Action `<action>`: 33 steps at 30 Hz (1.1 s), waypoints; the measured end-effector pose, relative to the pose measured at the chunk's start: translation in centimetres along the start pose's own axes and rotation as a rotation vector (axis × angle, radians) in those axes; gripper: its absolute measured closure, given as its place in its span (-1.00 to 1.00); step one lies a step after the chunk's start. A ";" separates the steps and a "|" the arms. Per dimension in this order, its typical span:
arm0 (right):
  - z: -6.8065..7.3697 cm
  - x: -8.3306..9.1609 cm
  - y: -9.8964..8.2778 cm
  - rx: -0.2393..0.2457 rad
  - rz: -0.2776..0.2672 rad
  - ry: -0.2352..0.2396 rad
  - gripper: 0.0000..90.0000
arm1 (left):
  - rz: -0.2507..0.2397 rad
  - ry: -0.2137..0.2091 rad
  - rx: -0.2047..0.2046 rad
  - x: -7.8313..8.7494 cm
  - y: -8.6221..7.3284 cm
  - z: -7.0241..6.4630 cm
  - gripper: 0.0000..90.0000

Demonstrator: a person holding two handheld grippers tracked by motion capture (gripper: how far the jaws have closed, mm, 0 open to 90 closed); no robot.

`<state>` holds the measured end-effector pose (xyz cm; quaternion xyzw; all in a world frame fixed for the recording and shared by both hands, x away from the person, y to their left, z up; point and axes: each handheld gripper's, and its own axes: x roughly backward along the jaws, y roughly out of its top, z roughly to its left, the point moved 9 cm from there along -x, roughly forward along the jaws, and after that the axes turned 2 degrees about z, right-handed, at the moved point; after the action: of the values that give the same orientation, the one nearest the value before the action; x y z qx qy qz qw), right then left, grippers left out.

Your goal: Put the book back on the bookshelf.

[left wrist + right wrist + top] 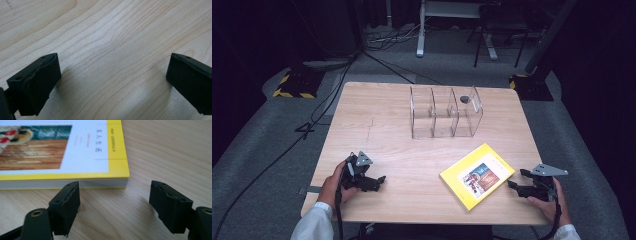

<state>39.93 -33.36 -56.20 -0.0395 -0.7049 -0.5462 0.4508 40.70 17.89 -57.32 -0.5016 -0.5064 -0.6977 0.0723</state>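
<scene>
Right gripper (115,202) released, jaws spread before yellow paperback (62,152) edge; left gripper (110,82) released over table (112,37). Book judged light, flexible, glossy; grip spine-side edge.

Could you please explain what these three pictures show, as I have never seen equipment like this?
A person sits at a wooden table with a hand-held two-jaw gripper in each hand. One picture is taken from above. The other two come from cameras riding on the grippers, looking along their black jaws. The left gripper stands open over bare wood. The right gripper is open too, just short of a yellow book lying flat. A clear three-slot acrylic holder stands farther back, with a small dark thing in its right slot. Nothing is held.
</scene>
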 end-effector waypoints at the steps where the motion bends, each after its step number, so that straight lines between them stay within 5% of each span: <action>1: 0.1 0.1 0.2 -0.002 -0.023 0.011 -0.44 | -0.003 -0.004 -0.011 0.0 0.0 0.1 -1.00; 2: 0.1 0.5 0.9 -0.050 -0.079 0.035 -0.41 | 0.000 -0.020 -0.028 0.0 0.0 0.1 -0.99; 7: 0.0 0.7 2.0 -0.077 -0.126 0.026 -0.41 | -0.001 -0.020 -0.029 0.1 -0.1 0.1 -0.99; 10: 0.0 0.6 2.8 -0.137 -0.167 0.019 -0.40 | -0.002 -0.017 -0.030 0.1 -0.2 0.0 -0.99; 14: -0.3 -0.8 3.1 -0.169 -0.120 0.005 -0.39 | 0.003 -0.065 -0.079 0.6 -0.7 -0.9 -0.99; 16: -0.4 -1.7 3.0 -0.159 -0.067 -0.040 -0.40 | 0.004 -0.094 -0.113 0.9 -1.1 -1.5 -0.99; 23: 1.5 -3.2 3.8 -0.157 -0.045 0.064 -0.38 | 0.001 -0.096 -0.114 1.0 -1.3 -1.8 -0.99; 33: 2.7 -4.2 4.6 -0.138 -0.036 0.066 -0.41 | 0.001 -0.106 -0.130 0.8 -1.0 -2.9 -0.99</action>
<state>43.36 -27.55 -55.62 -0.0398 -0.6509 -0.6025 0.4602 37.87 16.41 -57.34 -0.5419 -0.4628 -0.7014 0.0128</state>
